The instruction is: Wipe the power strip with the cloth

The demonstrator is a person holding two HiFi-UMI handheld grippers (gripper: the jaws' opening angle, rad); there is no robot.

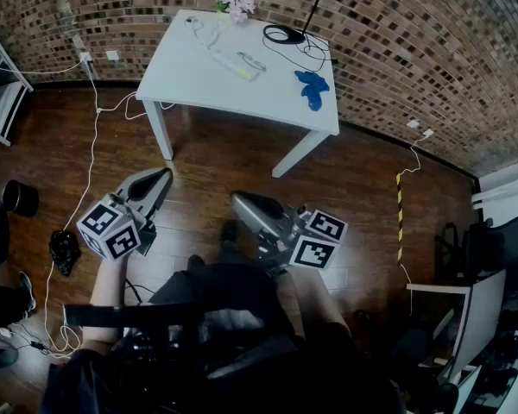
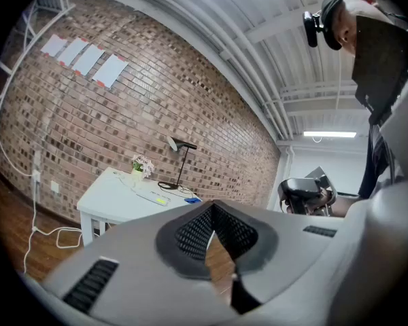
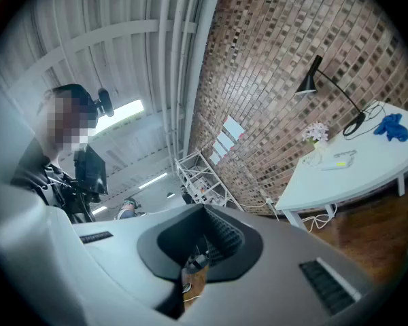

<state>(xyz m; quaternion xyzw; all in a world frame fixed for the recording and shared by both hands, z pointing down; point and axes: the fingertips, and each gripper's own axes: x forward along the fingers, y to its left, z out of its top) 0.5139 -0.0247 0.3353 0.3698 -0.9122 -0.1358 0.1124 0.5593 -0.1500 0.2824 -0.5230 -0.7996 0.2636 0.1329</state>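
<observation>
Task not yet begun; I judge the step in hand to be the approach. The left gripper point(image 1: 158, 182) and right gripper point(image 1: 242, 203) are both held close to the body over the wood floor point(image 1: 216, 158), well short of the work. On each, the jaws are pressed together with nothing between them. The white table point(image 1: 177, 80) stands far ahead against the brick wall point(image 1: 397, 33). The power strip point(image 1: 238, 65) lies near the table's middle. The blue cloth point(image 1: 312, 89) lies crumpled to its right, near the right edge and apart from the strip. A small pot of flowers point(image 1: 233, 3) and a lamp base point(image 1: 283, 34) with a looped black cable sit along the far edge. Next move, as I read it: close the distance to the table, spread the jaws of one gripper (the right is on the cloth's side) and take a firm pinch of cloth. The left could then steady the strip. The black cable lies close to the cloth, so there is some risk of snagging it.
</observation>
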